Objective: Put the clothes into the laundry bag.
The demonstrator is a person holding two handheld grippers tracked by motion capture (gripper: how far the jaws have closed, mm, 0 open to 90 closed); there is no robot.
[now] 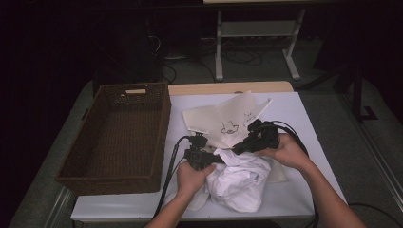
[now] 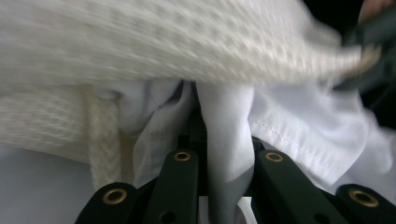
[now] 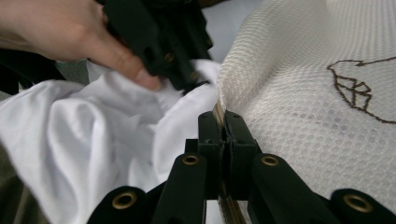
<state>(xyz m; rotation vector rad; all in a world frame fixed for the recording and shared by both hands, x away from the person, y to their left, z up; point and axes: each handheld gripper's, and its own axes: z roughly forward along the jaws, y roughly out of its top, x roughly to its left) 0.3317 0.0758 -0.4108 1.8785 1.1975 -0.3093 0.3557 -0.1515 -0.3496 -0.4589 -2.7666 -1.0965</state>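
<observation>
A cream mesh bag (image 1: 223, 118) with a small brown drawing lies on the white table top, its mouth toward me. A crumpled white garment (image 1: 240, 183) sits in front of it, partly at the bag's mouth. My left gripper (image 1: 217, 158) is shut on a fold of the white garment (image 2: 229, 135), with the mesh bag (image 2: 163, 42) hanging over it. My right gripper (image 3: 224, 123) is shut on the rim of the mesh bag (image 3: 303, 93). In the right gripper view the left gripper (image 3: 187, 81) and the hand holding it press into the white garment (image 3: 84, 135).
A dark wicker basket (image 1: 161, 128) stands on the left of the table (image 1: 304, 123), close to the left hand. Cables trail from both grippers toward the front edge. Beyond the table are a dark floor and a white table frame (image 1: 218, 52).
</observation>
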